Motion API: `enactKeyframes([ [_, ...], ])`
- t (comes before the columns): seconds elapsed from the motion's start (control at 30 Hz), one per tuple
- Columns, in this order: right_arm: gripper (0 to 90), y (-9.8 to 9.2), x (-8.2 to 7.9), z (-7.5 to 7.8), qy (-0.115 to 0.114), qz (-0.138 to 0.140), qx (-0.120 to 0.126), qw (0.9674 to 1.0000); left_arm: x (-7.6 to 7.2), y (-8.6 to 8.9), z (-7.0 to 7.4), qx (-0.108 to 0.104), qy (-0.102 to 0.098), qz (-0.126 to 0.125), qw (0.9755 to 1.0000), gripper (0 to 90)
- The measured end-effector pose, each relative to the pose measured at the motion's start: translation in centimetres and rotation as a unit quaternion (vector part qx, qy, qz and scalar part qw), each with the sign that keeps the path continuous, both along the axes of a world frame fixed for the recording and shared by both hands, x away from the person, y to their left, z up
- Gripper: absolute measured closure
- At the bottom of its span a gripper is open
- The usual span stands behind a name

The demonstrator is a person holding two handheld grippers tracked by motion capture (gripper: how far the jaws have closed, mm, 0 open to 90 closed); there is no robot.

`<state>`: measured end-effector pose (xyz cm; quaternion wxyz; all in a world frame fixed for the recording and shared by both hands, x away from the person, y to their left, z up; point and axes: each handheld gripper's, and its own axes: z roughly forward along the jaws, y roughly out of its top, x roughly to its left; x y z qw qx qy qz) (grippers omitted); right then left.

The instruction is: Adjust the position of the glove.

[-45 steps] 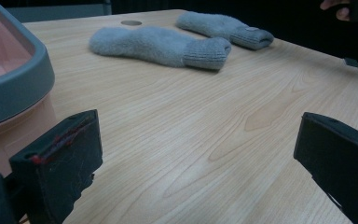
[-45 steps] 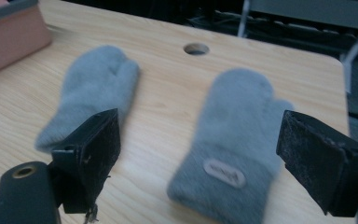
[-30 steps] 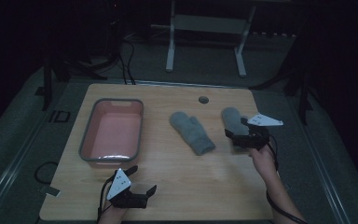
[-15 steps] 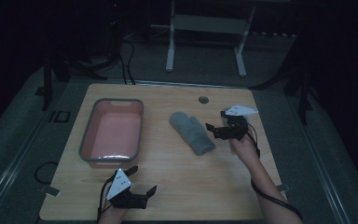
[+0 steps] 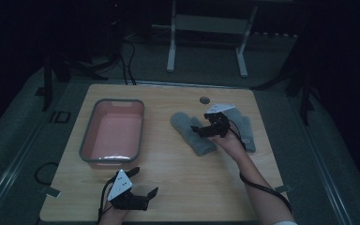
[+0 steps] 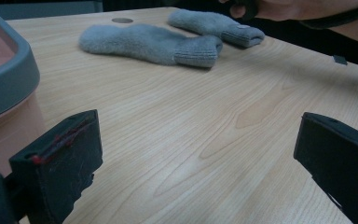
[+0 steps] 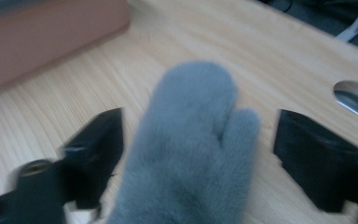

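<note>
- Right gripper (image 5: 200, 131) hangs over the nearer grey mitten (image 5: 192, 133) mid-table, jaws wide and just been closing; the mitten (image 7: 191, 149) lies between them, untouched.
- Second mitten (image 5: 243, 129) lies at its 3 o'clock.
- Left gripper (image 5: 143, 187), gaping and empty, sits at 7 o'clock beside the pink tub (image 5: 114, 133).

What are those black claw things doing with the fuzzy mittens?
A person holds a hand-held gripper in each hand. The right hand-held gripper has swung over to the nearer grey mitten, jaws just starting to close around it but not yet pinching. The other mitten lies beside it. The left hand-held gripper waits open by the pink tub.
</note>
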<state>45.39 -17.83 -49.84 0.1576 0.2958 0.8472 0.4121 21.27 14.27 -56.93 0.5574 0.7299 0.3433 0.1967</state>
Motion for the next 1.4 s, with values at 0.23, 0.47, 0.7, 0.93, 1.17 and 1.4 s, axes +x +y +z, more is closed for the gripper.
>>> enactKeyframes([
  [0.23,32.9,1.3,1.1,-1.7,0.012,0.016,-0.053,0.9984,0.0,0.0,0.0,0.0,0.001,-0.002,1.0,1.4],
  [0.47,47.1,2.0,2.3,-3.5,0.045,0.023,-0.096,0.9941,0.0,0.0,0.0,0.0,0.003,-0.004,1.0,1.5],
  [0.7,61.0,2.7,2.1,-3.9,0.057,0.025,-0.123,0.9904,0.0,-0.1,0.0,0.003,0.003,-0.006,1.0,1.4],
  [0.93,81.8,3.1,1.5,-3.9,0.061,-0.014,-0.101,0.9929,0.0,-0.1,0.0,0.003,0.003,-0.006,1.0,1.4],
  [1.17,84.1,3.2,0.0,-2.8,0.071,-0.093,-0.045,0.9921,0.0,-0.1,0.0,0.001,0.003,-0.004,1.0,1.4],
  [1.4,84.2,3.5,-1.8,-2.0,0.087,-0.186,0.016,0.9786,0.0,-0.1,0.0,0.002,0.002,-0.004,1.0,1.4],
])
